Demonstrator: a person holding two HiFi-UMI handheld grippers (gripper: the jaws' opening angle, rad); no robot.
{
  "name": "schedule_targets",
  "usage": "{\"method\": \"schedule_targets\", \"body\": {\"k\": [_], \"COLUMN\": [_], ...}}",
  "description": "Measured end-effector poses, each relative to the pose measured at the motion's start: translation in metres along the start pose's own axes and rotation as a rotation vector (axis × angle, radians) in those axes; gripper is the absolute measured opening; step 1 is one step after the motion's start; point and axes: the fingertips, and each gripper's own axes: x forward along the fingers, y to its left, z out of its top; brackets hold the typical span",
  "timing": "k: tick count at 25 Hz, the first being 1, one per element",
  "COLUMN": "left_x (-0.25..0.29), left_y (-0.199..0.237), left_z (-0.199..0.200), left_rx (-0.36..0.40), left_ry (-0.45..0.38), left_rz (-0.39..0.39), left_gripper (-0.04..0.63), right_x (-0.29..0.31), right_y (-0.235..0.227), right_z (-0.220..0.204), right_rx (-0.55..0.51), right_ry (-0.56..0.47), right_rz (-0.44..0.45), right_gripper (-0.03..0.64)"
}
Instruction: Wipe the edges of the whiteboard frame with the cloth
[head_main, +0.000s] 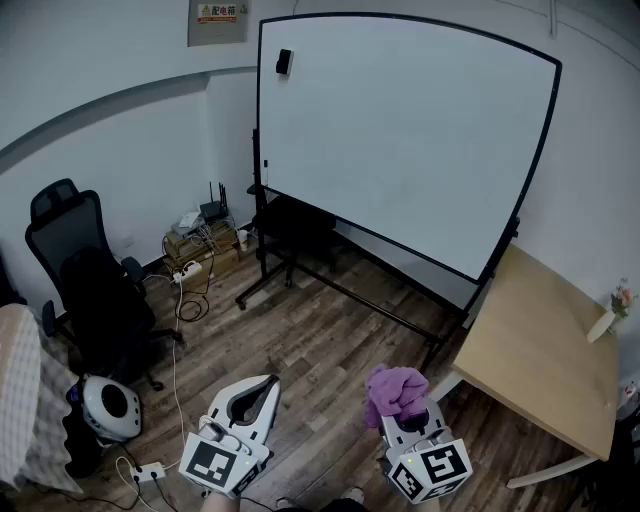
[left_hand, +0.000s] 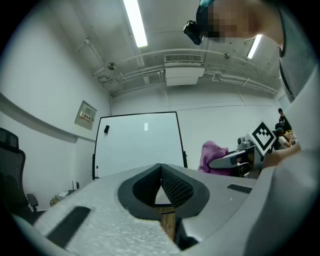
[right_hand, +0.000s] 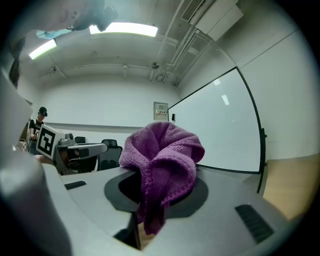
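Purple terry cloth (head_main: 395, 390) sits bunched and clamped in the jaws of the right gripper (head_main: 408, 418), its folds spilling up over the tips and a corner hanging down between them. The left gripper (head_main: 262, 385) is held just beside it over the dark wooden plank floor (head_main: 320, 340), jaws closed tip to tip with nothing in them. Both point toward the large black-framed whiteboard on its rolling stand (head_main: 400, 130), which stands well apart from the cloth, between a black office chair (head_main: 90, 280) and a pale wooden table (head_main: 540, 350).
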Motion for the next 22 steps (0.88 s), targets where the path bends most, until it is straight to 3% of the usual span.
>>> {"method": "schedule_targets", "body": {"k": [13, 22], "left_x": [-0.029, -0.044], "left_y": [0.034, 0.068], "left_z": [0.001, -0.002], "left_rx": [-0.006, 0.005], "left_ry": [-0.019, -0.021], "left_rz": [-0.004, 0.016], "left_gripper": [0.017, 0.017], "right_x": [0.017, 0.045], "right_y": [0.04, 0.07], "right_z": [0.001, -0.003], "right_rx": [-0.014, -0.023], "right_ry": [0.003, 0.007], "right_rz": [-0.014, 0.032], "right_gripper": [0.083, 0.084]}}
